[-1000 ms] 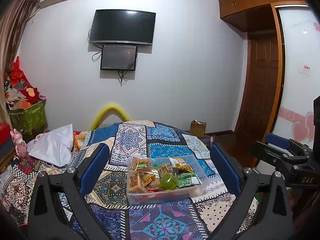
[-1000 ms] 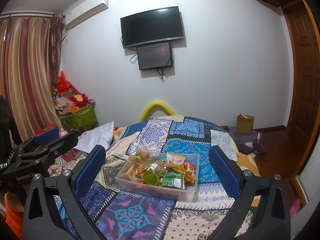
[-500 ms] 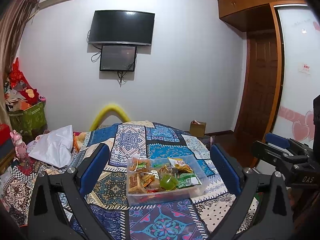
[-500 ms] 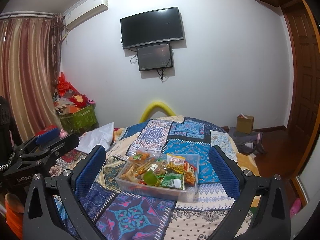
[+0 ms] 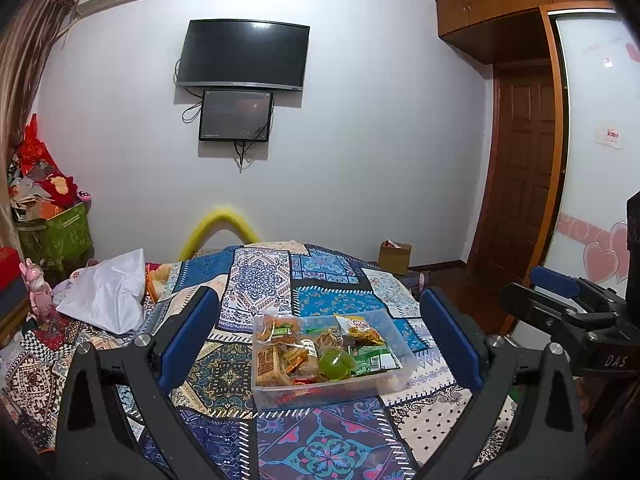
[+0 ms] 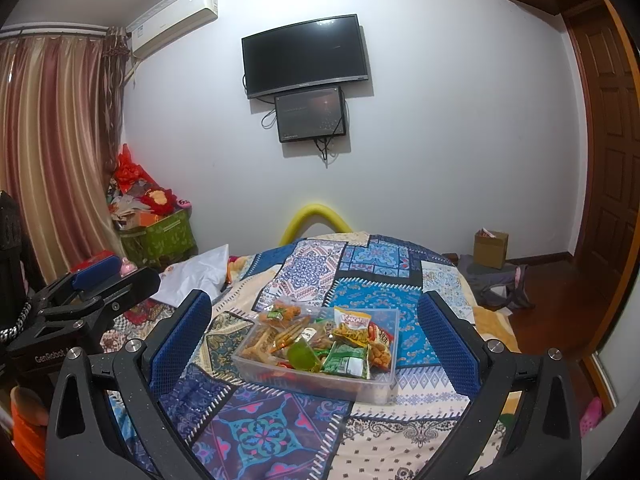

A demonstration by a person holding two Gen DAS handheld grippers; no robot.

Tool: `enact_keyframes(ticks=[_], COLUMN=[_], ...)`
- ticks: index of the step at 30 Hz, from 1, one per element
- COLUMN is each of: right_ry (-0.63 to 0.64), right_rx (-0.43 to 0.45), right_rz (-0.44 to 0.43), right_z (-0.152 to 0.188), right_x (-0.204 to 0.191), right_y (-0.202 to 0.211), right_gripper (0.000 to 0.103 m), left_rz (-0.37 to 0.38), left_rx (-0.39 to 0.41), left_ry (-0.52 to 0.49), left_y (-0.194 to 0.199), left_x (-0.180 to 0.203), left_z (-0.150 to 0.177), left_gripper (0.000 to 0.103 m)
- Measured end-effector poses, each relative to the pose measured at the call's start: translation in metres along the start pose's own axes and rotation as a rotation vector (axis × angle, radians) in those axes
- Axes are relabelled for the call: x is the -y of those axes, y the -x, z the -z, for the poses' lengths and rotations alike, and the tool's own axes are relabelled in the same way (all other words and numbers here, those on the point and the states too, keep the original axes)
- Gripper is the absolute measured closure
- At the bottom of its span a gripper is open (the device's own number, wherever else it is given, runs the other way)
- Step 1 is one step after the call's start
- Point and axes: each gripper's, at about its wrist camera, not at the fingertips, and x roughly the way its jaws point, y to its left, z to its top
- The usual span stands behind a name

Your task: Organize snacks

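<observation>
A clear plastic box (image 5: 404, 372) full of snack packets sits on a patchwork bedspread (image 5: 256, 280); it also shows in the right wrist view (image 6: 372, 388). Inside lie a green jelly cup (image 5: 335, 363), a yellow chip packet (image 6: 352, 323) and green packets (image 6: 345, 360). My left gripper (image 5: 318, 344) is open and empty, held above and short of the box. My right gripper (image 6: 314, 340) is open and empty, likewise framing the box. Each gripper shows at the edge of the other's view: the right one (image 5: 568, 312), the left one (image 6: 92, 292).
A white bag (image 5: 108, 292) lies on the bed's left side. A green basket of clutter (image 6: 160, 236) stands by the curtain. A cardboard box (image 6: 491, 249) sits on the floor at right near a wooden door (image 5: 520, 176). A TV (image 5: 244, 54) hangs on the wall.
Both views have shifted only slightly; the box sits marginally lower in the left wrist view. Both grippers stay open and empty.
</observation>
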Motion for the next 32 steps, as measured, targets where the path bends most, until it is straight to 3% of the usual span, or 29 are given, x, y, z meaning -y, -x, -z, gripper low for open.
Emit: enact_keyframes(ticks=[32], right_ry=[0.005], right_rx=[-0.01], right_rz=[0.001], right_z=[0.0028], right_x=[0.0009], right_y=[-0.0033], right_gripper=[0.0], left_rz=[0.037], left_rx=[0.001], left_ry=[0.001], left_y=[0.0038], left_x=[-0.0007], left_z=[0.0019], left_gripper=[0.001])
